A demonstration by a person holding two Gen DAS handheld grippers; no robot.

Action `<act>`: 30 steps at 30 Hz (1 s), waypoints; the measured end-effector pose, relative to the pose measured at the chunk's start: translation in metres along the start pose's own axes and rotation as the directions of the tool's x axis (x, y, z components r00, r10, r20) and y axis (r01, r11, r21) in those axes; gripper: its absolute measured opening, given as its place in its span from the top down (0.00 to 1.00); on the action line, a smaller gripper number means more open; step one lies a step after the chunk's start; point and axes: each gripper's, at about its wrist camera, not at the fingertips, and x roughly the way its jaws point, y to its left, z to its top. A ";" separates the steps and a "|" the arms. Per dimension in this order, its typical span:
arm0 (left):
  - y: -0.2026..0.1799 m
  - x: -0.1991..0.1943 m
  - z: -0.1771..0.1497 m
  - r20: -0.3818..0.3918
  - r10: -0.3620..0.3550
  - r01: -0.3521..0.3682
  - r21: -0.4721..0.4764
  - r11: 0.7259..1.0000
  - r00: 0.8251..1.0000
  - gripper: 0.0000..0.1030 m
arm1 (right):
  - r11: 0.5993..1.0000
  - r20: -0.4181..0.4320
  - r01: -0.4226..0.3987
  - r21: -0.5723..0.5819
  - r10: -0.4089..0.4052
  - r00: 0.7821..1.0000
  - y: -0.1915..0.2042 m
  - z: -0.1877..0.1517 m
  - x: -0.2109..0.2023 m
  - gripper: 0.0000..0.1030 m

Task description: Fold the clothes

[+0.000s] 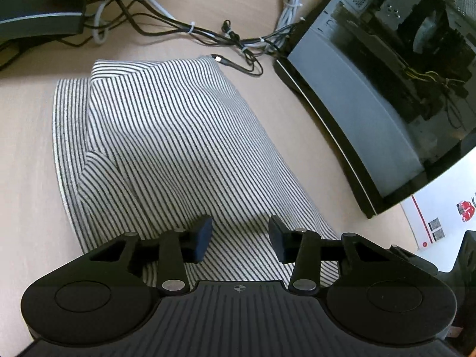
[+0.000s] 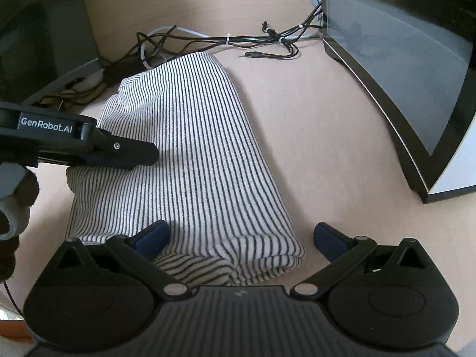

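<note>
Fingers of both the left gripper (image 1: 240,239) and right gripper (image 2: 241,238) spread wide, empty, over the folded striped shirt's (image 2: 190,148) near edge; a shallow pinch could drag only the top layer, undoing the fold.

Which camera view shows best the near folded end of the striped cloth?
The right wrist view: there the layered near end of the black-and-white striped folded cloth lies plain between the open right tongs. In the left wrist view, the open left tongs hide most of that end.
</note>
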 end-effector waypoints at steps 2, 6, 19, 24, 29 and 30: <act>-0.002 -0.001 -0.002 0.001 0.000 0.000 0.002 1.000 1.000 0.49 | 1.000 -0.003 -0.003 0.011 0.003 1.000 -0.001 0.000 -0.001 0.00; -0.005 -0.002 -0.005 0.002 0.005 -0.005 0.013 1.000 1.000 0.45 | 1.000 -0.006 -0.001 0.021 0.001 1.000 -0.002 -0.001 -0.002 0.00; -0.009 -0.033 -0.027 0.010 0.046 -0.046 0.024 0.999 0.999 0.40 | 0.999 0.048 -0.005 -0.033 0.007 0.999 0.008 0.009 -0.017 0.00; -0.003 -0.030 -0.033 0.025 0.037 -0.038 0.024 0.999 0.999 0.41 | 0.979 0.140 0.030 -0.199 -0.002 0.990 0.022 0.018 -0.042 0.16; 0.000 -0.026 -0.028 0.037 0.030 -0.032 0.052 0.998 0.999 0.46 | 0.962 0.040 0.011 -0.272 0.000 0.999 0.038 0.004 -0.023 0.58; 0.001 -0.025 -0.027 0.038 0.026 -0.028 0.055 0.998 0.999 0.46 | 0.957 0.050 0.027 -0.289 -0.013 0.999 0.043 -0.001 -0.022 0.58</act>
